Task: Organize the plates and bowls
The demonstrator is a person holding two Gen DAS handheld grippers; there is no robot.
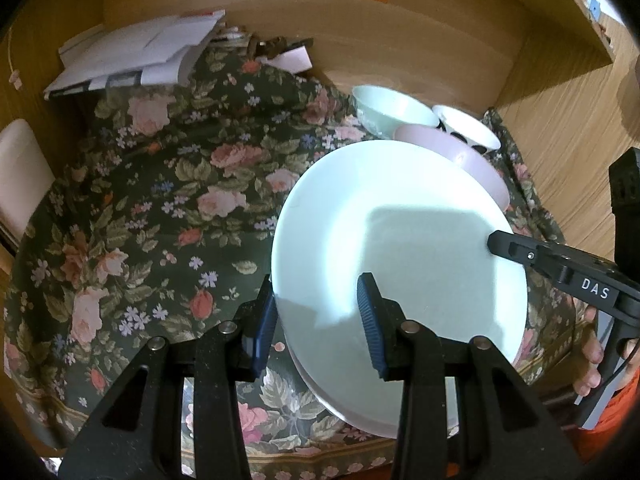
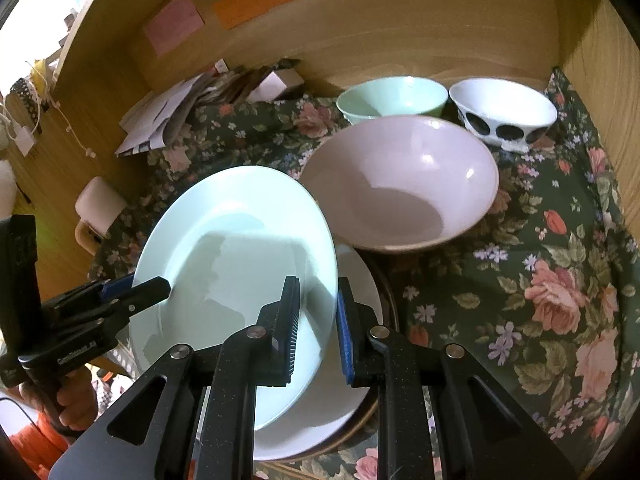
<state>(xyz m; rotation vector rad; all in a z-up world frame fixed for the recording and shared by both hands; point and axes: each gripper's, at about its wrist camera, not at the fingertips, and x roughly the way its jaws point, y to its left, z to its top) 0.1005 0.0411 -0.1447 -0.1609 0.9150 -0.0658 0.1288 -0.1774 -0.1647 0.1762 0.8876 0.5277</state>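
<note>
A pale green plate (image 1: 400, 240) (image 2: 240, 248) is held tilted above a white plate (image 2: 352, 360) that lies on a dark-rimmed plate. My left gripper (image 1: 320, 320) straddles the green plate's left rim, jaws apart with the rim between them; it also shows in the right wrist view (image 2: 136, 290). My right gripper (image 2: 318, 332) straddles the plate's right rim, and one of its fingers (image 1: 504, 244) reaches over the rim in the left wrist view. A large pink bowl (image 2: 400, 188), a green bowl (image 2: 392, 96) and a white bowl with black dots (image 2: 504, 112) stand behind.
A floral cloth (image 1: 160, 220) covers the table. A pile of papers (image 1: 136, 56) lies at the back left against the wooden wall (image 2: 360, 32). A white chair back (image 1: 20, 168) stands at the left edge.
</note>
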